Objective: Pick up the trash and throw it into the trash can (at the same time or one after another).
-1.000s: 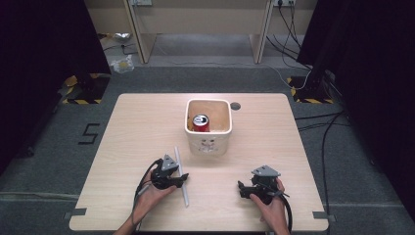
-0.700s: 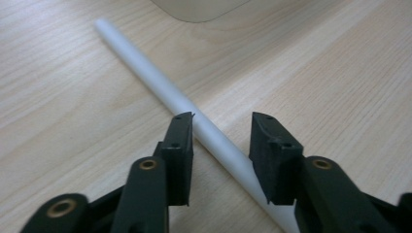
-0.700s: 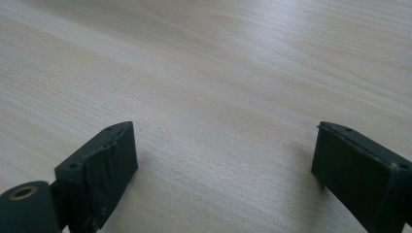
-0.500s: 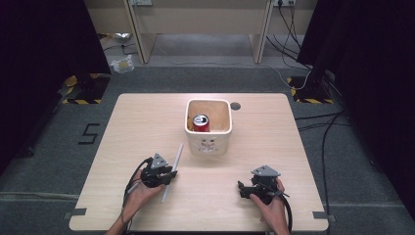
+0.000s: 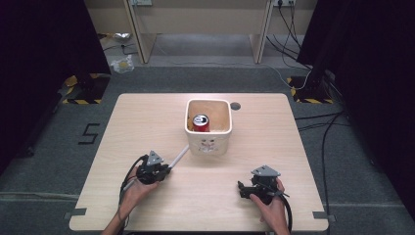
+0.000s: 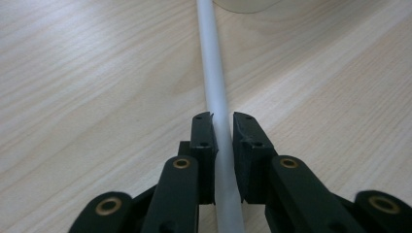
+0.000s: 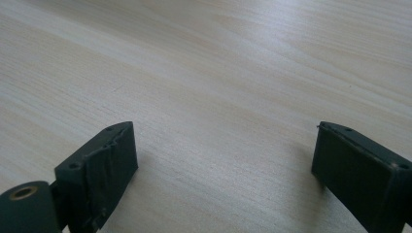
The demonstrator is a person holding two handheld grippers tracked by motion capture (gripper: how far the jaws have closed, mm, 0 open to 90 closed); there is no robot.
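Left hand-held gripper (image 6: pixel 222 127) newly clamped on white rod (image 6: pixel 213 73)

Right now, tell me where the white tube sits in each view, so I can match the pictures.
High view: the white tube lies slanted on the table, left of centre, between the left gripper and the white tub.
Left gripper view: the tube runs up the middle, clamped between the black jaws.
Right gripper view: bare wood between open jaws, no tube.
Shared landmark: the light wooden table.

Both grippers are black. The left gripper (image 5: pixel 164 172) has brass-ringed pivot holes, small screws in its flat pads (image 6: pixel 202 141) and a grey three-cornered plate on top. The right gripper (image 5: pixel 241 188) trails a black cable.
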